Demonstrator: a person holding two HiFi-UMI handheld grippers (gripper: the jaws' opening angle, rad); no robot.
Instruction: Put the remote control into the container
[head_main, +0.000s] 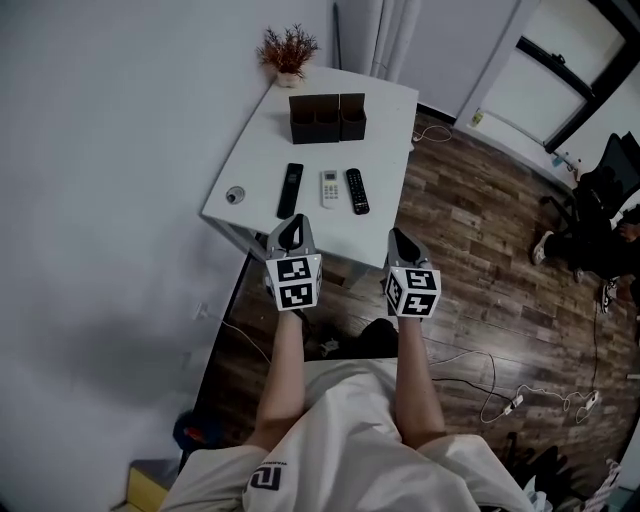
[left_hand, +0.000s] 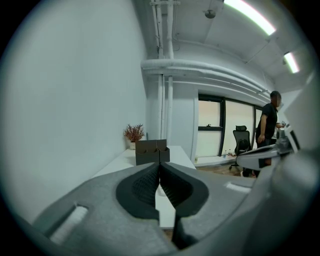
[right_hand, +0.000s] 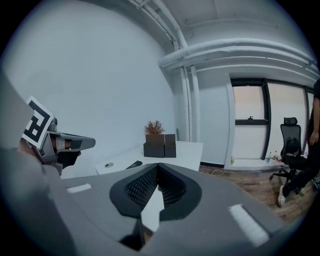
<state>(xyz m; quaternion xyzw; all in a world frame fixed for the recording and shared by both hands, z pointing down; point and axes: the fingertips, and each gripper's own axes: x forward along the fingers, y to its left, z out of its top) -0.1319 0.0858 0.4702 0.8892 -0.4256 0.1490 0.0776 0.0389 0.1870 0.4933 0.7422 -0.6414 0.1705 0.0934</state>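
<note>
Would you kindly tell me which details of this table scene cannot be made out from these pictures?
- Dark compartmented container: head view, inside too dark and small to tell its contents.
- Small round grey object: head view, too small to identify.
- White remote control: left gripper view, hidden behind the left tool.

We find bare top on the white rectangular table (head_main: 385, 130) between the dark brown compartmented container (head_main: 327, 117) at its far end and the row of slim black remote control (head_main: 290, 189), short white remote control (head_main: 330, 188) and black buttoned remote control (head_main: 357, 190). A small round grey disc (head_main: 235, 195) sits by the left edge, and a dried reddish plant in a pale pot (head_main: 288, 52) stands just behind the container.
</note>
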